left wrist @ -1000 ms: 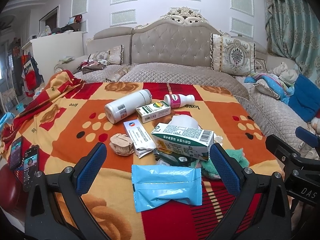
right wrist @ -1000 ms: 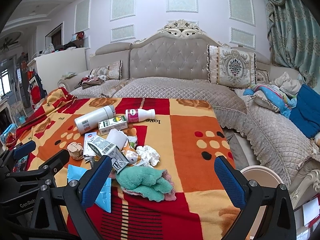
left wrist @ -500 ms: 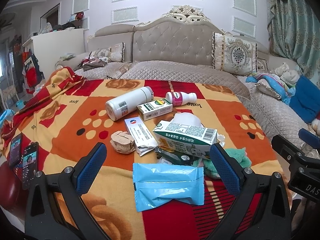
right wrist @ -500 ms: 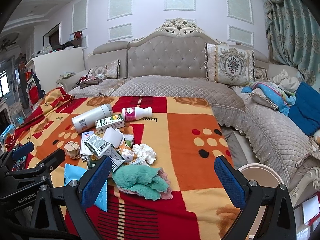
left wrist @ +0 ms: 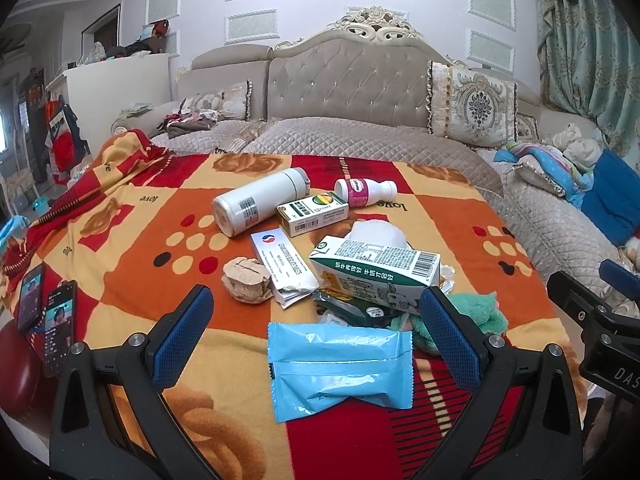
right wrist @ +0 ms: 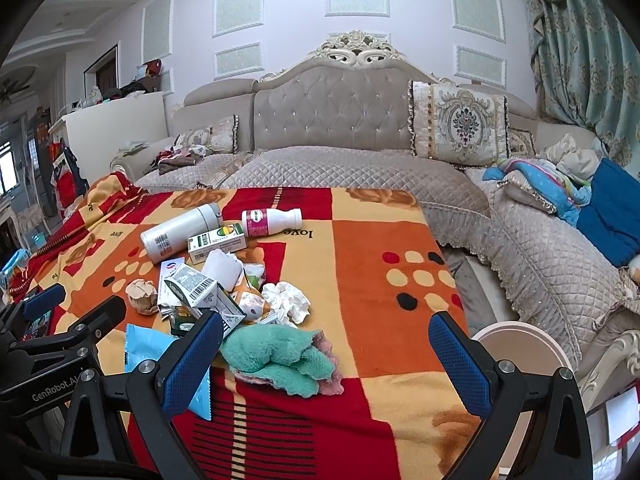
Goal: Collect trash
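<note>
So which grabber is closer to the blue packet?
Left. The left gripper is open right over the blue packet; the right gripper, also open, hangs off to the packet's right, over the green towel.

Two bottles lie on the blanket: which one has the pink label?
The smaller white bottle, farther back beside the green-and-white box. The larger white flask to its left carries only a small grey label.

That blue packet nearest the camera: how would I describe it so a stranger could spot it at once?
Start at the patterned blanket covering the bed, then find the litter pile in its middle. The light blue plastic packet lies flat at the pile's near edge, in front of the green-and-white carton. It is the only shiny blue wrapper there.
</note>
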`<state>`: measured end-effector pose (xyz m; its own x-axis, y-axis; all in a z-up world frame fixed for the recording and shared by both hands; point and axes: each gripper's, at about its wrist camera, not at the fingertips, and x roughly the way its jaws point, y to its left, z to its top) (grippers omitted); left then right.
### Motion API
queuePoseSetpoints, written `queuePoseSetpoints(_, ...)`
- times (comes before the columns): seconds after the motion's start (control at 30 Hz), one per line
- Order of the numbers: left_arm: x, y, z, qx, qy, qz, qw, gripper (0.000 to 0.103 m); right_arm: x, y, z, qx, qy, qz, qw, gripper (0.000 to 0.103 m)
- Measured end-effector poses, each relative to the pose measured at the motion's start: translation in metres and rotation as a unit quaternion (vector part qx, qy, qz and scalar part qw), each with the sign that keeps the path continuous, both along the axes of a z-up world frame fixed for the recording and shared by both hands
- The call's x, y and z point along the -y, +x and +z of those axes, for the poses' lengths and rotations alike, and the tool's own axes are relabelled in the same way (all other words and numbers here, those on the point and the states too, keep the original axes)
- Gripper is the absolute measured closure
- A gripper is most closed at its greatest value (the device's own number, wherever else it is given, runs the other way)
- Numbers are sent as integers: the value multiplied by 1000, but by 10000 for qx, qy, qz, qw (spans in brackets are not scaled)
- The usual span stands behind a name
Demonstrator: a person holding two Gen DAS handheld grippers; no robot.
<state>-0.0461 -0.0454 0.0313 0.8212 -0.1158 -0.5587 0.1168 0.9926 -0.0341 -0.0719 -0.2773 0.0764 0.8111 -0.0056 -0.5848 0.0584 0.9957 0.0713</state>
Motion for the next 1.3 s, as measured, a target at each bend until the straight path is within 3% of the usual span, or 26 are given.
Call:
queuePoseSetpoints(0.63,-14,15,-14,-281,29,94,9996,1,-2,12,-14,-271,-38,138,9995,1)
queuePoseSetpoints(1.0,-50,10,-44,-1074,-171,-762,9911,1,15,15,-50,-707,103,485,9963,1)
queuePoseSetpoints(1.13,-54,11,-52,-1152,-150,-747,9904,1,13,22,-60,-919,310,688,9929,2)
queuePoseSetpoints(1.3,-50,22,-63,-1261,-202,-804,9885,1,5,28,-61,-859,451,940,9908,3)
